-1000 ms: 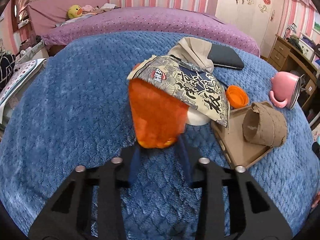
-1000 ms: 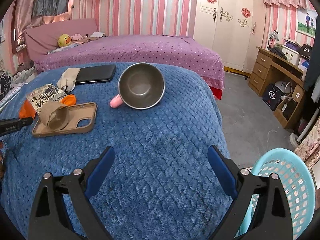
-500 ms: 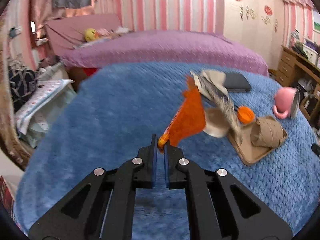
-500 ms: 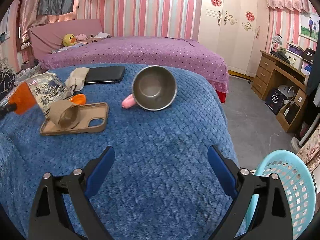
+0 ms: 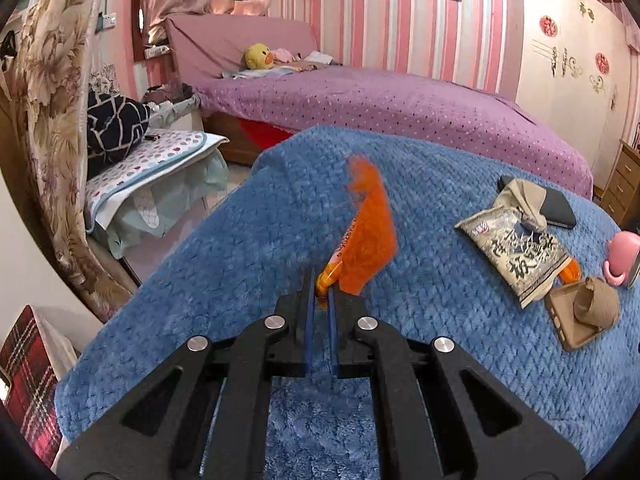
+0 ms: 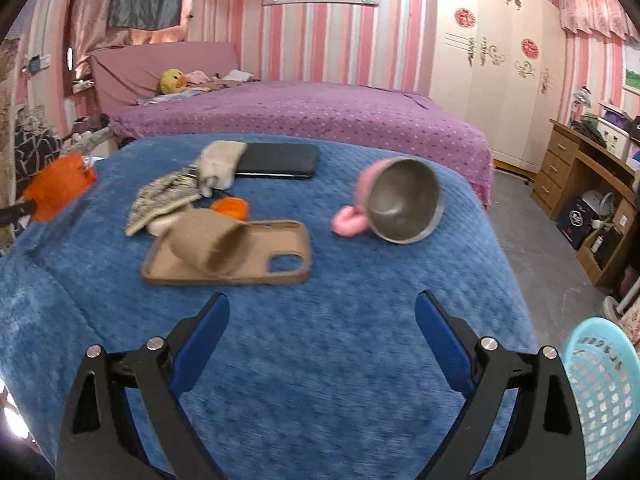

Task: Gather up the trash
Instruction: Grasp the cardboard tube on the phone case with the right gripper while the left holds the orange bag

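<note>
My left gripper [image 5: 320, 288] is shut on an orange wrapper [image 5: 366, 232] and holds it up above the blue blanket [image 5: 240, 248]; the wrapper also shows at the far left in the right wrist view [image 6: 58, 186]. A printed snack bag [image 5: 516, 250] lies on the blanket to the right, also in the right wrist view [image 6: 164, 198]. A brown paper cup [image 6: 208, 244] lies on a tan phone case [image 6: 280, 272]. My right gripper [image 6: 322, 336] is open and empty above the blanket. A light blue basket [image 6: 600, 392] stands at the lower right.
A pink mug with a steel inside [image 6: 400, 200] lies on its side. A black phone [image 6: 278, 160], a beige cloth [image 6: 218, 162] and an orange lid [image 6: 232, 206] lie on the blanket. A purple bed [image 6: 304, 112] is behind, a wooden desk [image 6: 584, 176] to the right.
My left gripper shut on the orange wrapper, pulled it out from under the snack bag and lifted it left. The right gripper moved a little nearer the table, still open.
</note>
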A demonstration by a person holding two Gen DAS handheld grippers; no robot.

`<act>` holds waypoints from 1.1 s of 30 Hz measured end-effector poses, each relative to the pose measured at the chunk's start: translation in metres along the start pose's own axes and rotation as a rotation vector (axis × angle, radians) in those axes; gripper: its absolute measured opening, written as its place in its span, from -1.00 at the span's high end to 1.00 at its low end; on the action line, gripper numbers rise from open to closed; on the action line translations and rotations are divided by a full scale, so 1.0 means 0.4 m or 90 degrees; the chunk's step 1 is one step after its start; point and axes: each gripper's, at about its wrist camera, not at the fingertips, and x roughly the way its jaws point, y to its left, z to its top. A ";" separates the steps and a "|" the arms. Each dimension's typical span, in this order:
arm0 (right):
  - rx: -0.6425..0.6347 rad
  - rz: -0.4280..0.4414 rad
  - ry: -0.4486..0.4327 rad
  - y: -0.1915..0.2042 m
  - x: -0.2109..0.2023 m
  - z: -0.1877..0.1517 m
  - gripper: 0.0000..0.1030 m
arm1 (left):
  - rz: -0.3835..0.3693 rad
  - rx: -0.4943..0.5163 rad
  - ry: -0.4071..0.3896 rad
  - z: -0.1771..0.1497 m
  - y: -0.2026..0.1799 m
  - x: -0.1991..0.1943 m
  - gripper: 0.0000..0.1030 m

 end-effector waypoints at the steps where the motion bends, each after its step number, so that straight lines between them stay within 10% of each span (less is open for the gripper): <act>1: 0.001 0.010 0.000 0.015 0.005 0.005 -0.79 | 0.001 0.006 0.001 -0.004 -0.003 0.002 0.91; 14: -0.032 0.039 0.045 0.186 0.137 0.076 -0.74 | -0.027 -0.001 0.022 -0.013 0.025 0.011 0.91; 22: -0.007 0.081 0.066 0.187 0.177 0.083 0.18 | -0.022 0.024 0.024 -0.015 0.000 0.014 0.91; 33: -0.002 0.116 0.034 0.141 0.125 0.079 0.66 | -0.037 0.040 -0.006 -0.009 -0.041 -0.038 0.91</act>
